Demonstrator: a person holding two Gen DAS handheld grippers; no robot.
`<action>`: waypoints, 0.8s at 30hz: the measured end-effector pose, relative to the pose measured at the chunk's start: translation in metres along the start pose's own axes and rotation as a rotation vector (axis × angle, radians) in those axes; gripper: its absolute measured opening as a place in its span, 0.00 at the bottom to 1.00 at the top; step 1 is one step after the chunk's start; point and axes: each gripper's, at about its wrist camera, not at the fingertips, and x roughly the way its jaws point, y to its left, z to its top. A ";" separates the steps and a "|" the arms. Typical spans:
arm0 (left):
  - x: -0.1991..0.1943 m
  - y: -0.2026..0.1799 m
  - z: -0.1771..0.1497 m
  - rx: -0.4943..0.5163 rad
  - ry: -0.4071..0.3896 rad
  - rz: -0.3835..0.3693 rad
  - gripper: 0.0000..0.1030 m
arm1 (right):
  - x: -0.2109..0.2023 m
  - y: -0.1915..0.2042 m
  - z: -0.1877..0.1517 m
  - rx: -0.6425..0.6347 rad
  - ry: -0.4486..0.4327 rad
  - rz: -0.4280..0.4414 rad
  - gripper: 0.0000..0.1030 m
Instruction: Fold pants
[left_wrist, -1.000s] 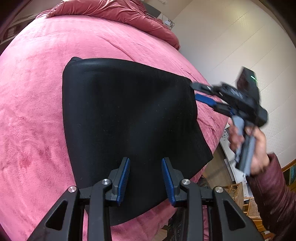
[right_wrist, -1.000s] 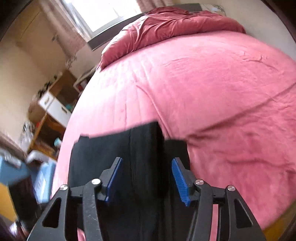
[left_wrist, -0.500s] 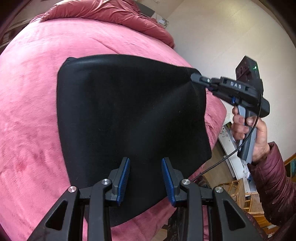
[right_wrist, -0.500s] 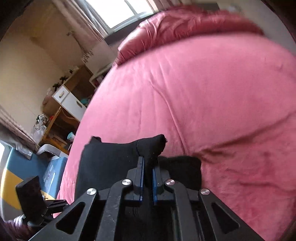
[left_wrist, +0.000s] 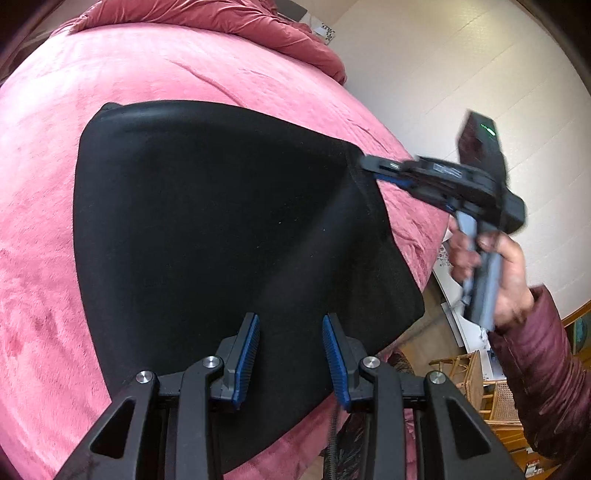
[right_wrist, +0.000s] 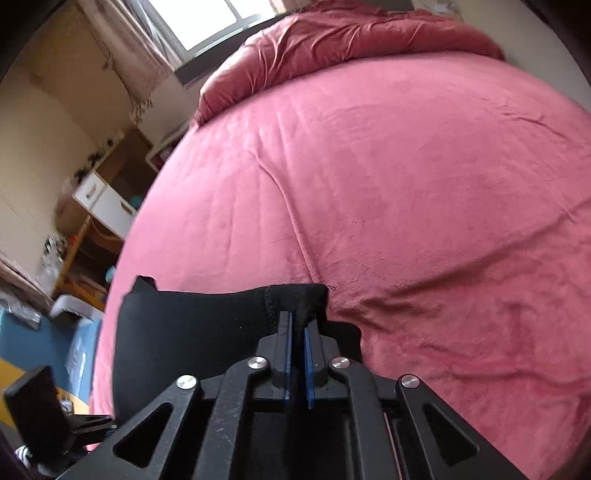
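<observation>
Since a second ago: right gripper (right_wrist: 297, 332) gone from spread wide over the cloth to nearly closed, now easing open, black fold between its pads. Clamped on far right corner of black pants (left_wrist: 221, 236), corner lifted. Hand (left_wrist: 495, 273) wrapped round grey grip, maroon sleeve (left_wrist: 535, 373) behind. Left gripper (left_wrist: 290, 354) part open, nothing between, hovering over near hem. Pants flat on pink bedspread (left_wrist: 258, 77).
</observation>
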 end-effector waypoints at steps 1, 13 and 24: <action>0.000 -0.002 0.001 0.001 -0.002 0.000 0.35 | -0.009 -0.002 -0.006 0.016 0.000 0.004 0.30; -0.008 -0.006 -0.009 0.038 -0.030 0.052 0.35 | -0.043 0.013 -0.115 0.039 0.195 0.013 0.54; -0.032 -0.026 -0.023 0.103 -0.084 0.227 0.37 | -0.050 0.024 -0.111 -0.063 0.151 -0.073 0.13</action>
